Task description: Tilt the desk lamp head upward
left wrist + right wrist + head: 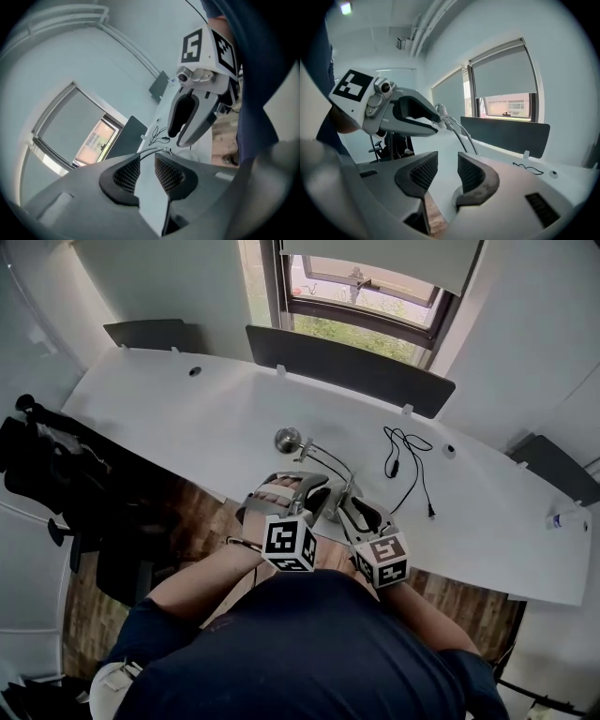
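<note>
A chrome desk lamp stands near the front edge of the white desk (169,409). Its small round head (288,439) sits low at the left, and thin curved rods (328,461) run back to a base hidden under my grippers. My left gripper (302,486) hovers open just in front of the rods, with only desk showing between its pads (127,174). My right gripper (354,507) is open beside it, close to the lamp's foot, with nothing between its pads (423,171). In the right gripper view the rods (461,133) rise behind the left gripper (410,115).
A black cable (405,460) lies on the desk right of the lamp. Dark divider panels (347,367) line the far edge below a window. A chair draped with dark clothing (56,474) stands at the left. A small bottle (561,518) sits at the far right.
</note>
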Available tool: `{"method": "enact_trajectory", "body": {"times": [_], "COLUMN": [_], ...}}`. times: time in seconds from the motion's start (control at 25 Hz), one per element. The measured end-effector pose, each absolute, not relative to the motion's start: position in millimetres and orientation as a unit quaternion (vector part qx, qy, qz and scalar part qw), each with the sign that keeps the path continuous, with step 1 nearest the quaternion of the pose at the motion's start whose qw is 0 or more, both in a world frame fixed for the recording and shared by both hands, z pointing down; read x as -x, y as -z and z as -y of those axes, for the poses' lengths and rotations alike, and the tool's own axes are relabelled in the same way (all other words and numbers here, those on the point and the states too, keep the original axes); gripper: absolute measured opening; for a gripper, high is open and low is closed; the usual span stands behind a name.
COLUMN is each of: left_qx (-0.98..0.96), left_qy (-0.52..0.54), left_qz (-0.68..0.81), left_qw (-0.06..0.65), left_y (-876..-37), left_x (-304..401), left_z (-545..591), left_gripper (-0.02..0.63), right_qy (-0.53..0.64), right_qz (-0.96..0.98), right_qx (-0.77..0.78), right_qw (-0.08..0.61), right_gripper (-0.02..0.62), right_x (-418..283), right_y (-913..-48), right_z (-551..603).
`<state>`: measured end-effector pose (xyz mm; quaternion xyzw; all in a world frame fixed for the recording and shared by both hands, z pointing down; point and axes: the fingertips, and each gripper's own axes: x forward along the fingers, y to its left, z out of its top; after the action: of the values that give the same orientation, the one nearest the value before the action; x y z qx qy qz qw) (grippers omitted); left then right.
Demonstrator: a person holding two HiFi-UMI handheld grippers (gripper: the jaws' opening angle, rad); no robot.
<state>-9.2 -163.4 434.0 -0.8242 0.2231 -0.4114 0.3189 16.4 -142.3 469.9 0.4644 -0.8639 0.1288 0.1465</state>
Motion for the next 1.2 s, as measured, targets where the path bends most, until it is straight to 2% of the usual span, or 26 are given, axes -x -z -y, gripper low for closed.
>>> {"method": "enact_trajectory", "body": {"times": [0.2, 0.36, 0.72, 0.88, 1.2], "left_qx": [0.890, 0.925, 0.961, 0.965, 0.969], "left_qy": [0.330, 0.261, 0.123, 0.119, 0.110], "left_qz": [-0.236, -0.245, -0.247, -0.232, -0.221], "left_qw": [0.208, 0.127, -0.013, -0.033, -0.022], "left_y": [-435.0, -430.0, -427.8, -437.0, -437.5], "left_x": [10.9, 11.8, 14.2, 11.5, 8.1], "left_z": [149.9, 141.4, 124.6, 118.8, 113.4], "left_gripper": [0.040, 0.011, 0.008, 0.008, 0.006], "right_qy": [-0.124, -0.117, -0.102, -0.099, -0.100], "right_qz": [0.877, 0.881, 0.887, 0.893, 0.899], "right_qx": [-0.453, -0.450, -0.447, -0.436, -0.424], "right_qw": [0.097, 0.081, 0.051, 0.049, 0.049], "right_gripper": [0.108, 0.077, 0.026, 0.014, 0.011], "right_x": [-12.7, -9.7, -6.1, -1.0, 4.3], "right_y": [-448.1, -441.0, -439.6, -440.3, -441.9], "right_z": [137.6, 133.5, 126.6, 124.7, 122.5]}}
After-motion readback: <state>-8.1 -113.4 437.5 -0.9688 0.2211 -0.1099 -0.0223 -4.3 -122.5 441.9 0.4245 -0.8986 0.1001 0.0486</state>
